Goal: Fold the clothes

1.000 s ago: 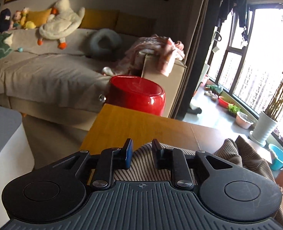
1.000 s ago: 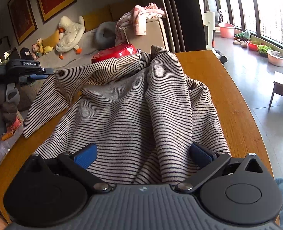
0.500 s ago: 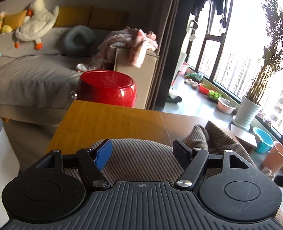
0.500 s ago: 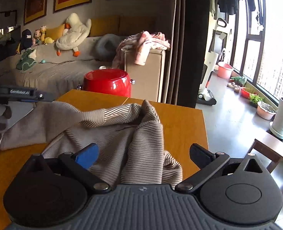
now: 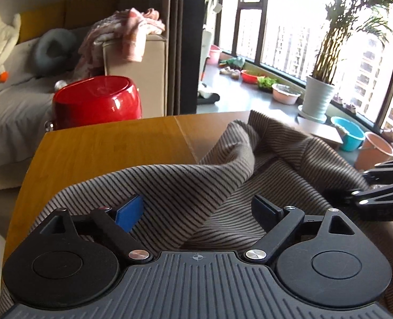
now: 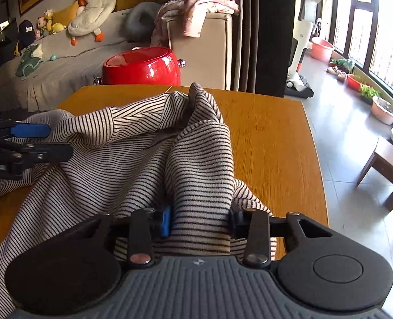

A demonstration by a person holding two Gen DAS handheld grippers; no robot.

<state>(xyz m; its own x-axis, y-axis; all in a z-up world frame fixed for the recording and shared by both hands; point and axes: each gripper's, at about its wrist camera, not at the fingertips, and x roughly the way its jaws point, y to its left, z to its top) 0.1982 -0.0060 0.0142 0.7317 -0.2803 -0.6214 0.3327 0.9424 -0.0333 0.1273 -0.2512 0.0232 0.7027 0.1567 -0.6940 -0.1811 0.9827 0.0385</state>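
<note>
A brown-and-cream striped garment [image 6: 132, 154] lies rumpled on the wooden table [image 6: 270, 138]. My right gripper [image 6: 200, 220] is low over its near edge, its fingers drawn in on a thick upright fold of the cloth. My left gripper [image 5: 196, 208] hovers over the same garment [image 5: 196, 186] with its fingers wide apart and nothing pinched between them. In the right wrist view the left gripper [image 6: 59, 142] sits by the sleeve at the left. The left wrist view catches the right gripper [image 5: 347, 183] at its right edge.
A shiny red pot [image 6: 143, 66] stands just beyond the table's far edge, in front of a sofa arm draped with pink clothes [image 6: 204, 2]. Bare tabletop [image 5: 103, 154] lies beyond the garment. A low wooden stool [image 6: 387, 170] and plant pots stand on the floor to the right.
My left gripper let go of the cloth, opened wide and swung right. My right gripper dropped to the garment's near edge and closed from wide open onto a fold.
</note>
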